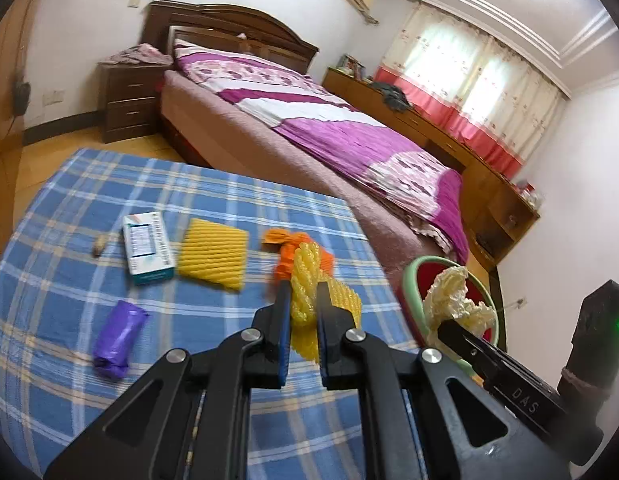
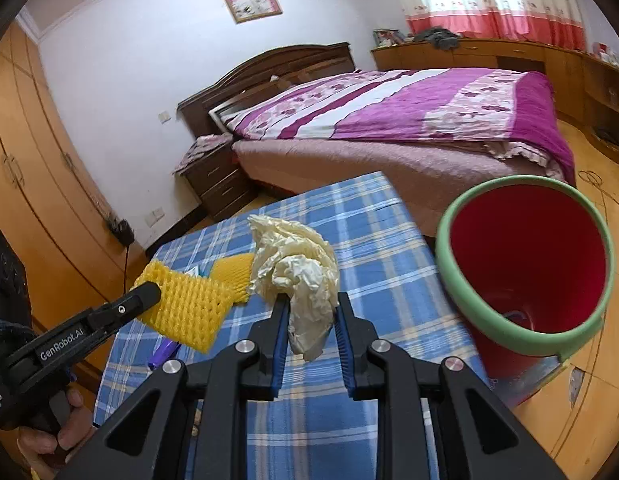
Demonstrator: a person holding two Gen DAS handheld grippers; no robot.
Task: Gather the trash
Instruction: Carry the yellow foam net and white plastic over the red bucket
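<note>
A red bin [image 2: 527, 264] with a pale green rim is seen beside the table, on the floor. Its inside is shown only in the right wrist view: red walls, with something faint and unclear at the bottom. In the left wrist view the bin [image 1: 415, 280] is largely hidden behind the crumpled cream plastic bag [image 1: 455, 300].

The left gripper [image 1: 303, 288] is closed on a yellow foam net [image 1: 309, 308], held above the blue checked cloth [image 1: 109, 184]. The right gripper [image 2: 309, 300] is closed on the cream plastic bag [image 2: 297, 264], held above the cloth [image 2: 389, 240] just left of the bin.

Only in the left wrist view are the remaining items on the cloth seen: a white and teal box [image 1: 147, 244] with a barcode, its print too small to be read; a flat yellow foam sheet [image 1: 213, 254]; an orange scrap [image 1: 285, 244]; a purple wrapper [image 1: 117, 340]; a small brownish object [image 1: 98, 246] near the box.

"GenRobot.AI" is read on the left gripper's side [image 2: 143, 294] in the right wrist view; "DAS" is read on the right gripper's side [image 1: 453, 326] in the left wrist view.
</note>
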